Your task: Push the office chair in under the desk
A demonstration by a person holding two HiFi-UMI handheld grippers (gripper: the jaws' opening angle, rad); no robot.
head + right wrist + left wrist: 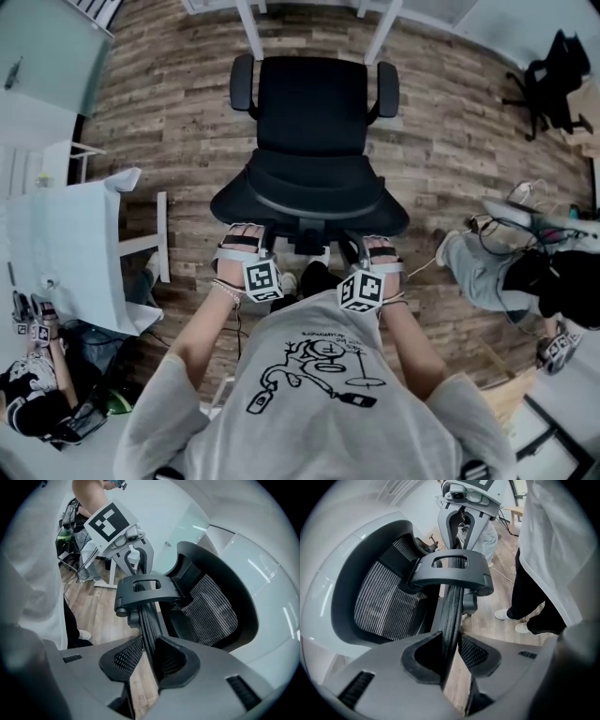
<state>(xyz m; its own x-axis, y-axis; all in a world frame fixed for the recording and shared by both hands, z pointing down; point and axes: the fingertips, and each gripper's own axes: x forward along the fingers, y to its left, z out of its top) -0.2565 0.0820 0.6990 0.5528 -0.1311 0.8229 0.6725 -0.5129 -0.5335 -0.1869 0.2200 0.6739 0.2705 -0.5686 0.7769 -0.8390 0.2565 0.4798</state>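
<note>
A black office chair (309, 103) faces the white desk legs (251, 33) at the top of the head view, its seat still out in front of them. Its mesh backrest (309, 192) is nearest me. My left gripper (242, 236) holds the backrest's top edge on the left and my right gripper (380, 246) holds it on the right. In the left gripper view the thin backrest rim (451, 606) runs between the jaws of the left gripper (450, 651), pads against it. The right gripper (145, 656) pinches the same rim (147, 620) from the other side.
A white table (66, 253) stands at the left with a person (37, 394) below it. Another person (497, 272) sits on the floor at the right. A second black chair (553, 75) is at the far right. The wood floor (169, 122) surrounds the chair.
</note>
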